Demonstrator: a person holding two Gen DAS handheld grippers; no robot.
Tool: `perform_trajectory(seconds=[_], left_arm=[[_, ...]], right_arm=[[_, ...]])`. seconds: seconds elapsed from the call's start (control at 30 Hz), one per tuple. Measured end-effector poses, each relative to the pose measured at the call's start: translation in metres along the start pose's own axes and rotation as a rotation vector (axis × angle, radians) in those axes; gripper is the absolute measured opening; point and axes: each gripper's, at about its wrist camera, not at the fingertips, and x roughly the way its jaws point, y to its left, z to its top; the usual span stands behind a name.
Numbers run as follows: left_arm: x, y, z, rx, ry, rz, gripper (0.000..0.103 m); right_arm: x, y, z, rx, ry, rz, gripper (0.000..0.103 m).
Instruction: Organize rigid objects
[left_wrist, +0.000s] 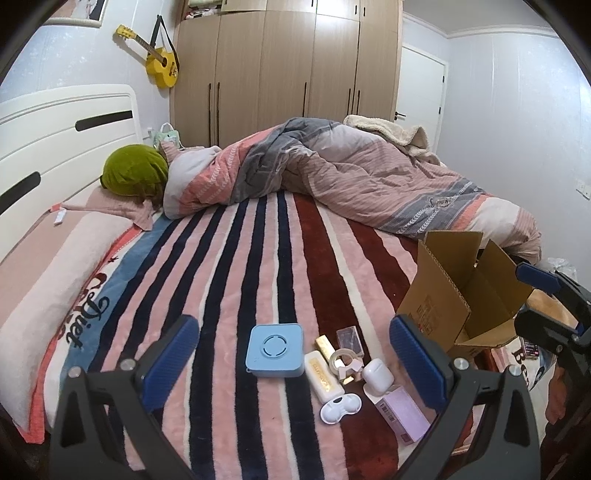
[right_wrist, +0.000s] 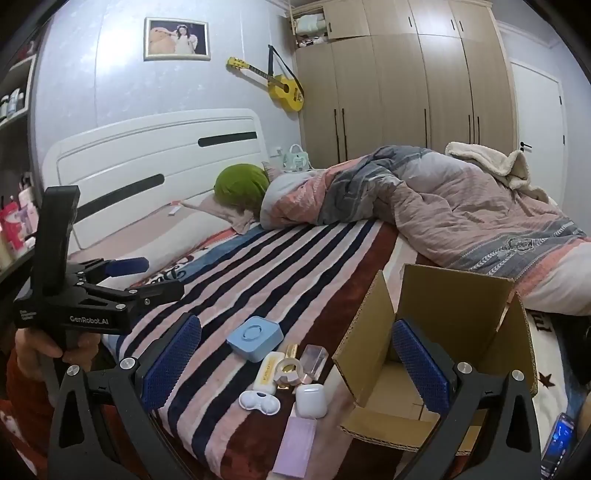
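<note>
Hovering both grippers wide, holding nothing — left gripper (left_wrist: 295, 354) sits over the item cluster at the bed's (left_wrist: 229, 266) near edge, blue box (left_wrist: 274, 350) dead ahead. Carton (right_wrist: 443, 350) lies right of the cluster — my right gripper (right_wrist: 295, 362) is nearer it.

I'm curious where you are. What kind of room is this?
A bedroom, most likely: there is a bed with a quilt, a big wardrobe, and a guitar on the wall.
</note>
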Motion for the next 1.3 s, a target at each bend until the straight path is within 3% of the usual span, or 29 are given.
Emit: perform_trajectory(seconds=[0.77, 0.87, 1.3], left_arm=[[0.001, 0.004, 0.002, -0.008, -0.002, 0.006, 0.102], [0.002, 0.002, 0.003, -0.007, -0.002, 0.000, 0.102], [0.003, 0.001, 0.001, -0.007, -0.004, 0.000, 0.102]], right_arm=[[0.016, 0.008, -0.004, -0.013, 0.016, 0.022, 0.103], [0.015, 0.008, -0.005, -0.020, -0.030, 0.025, 0.103], [0.019, 0.009, -0.007, 0.011, 0.029, 0.035, 0.103]])
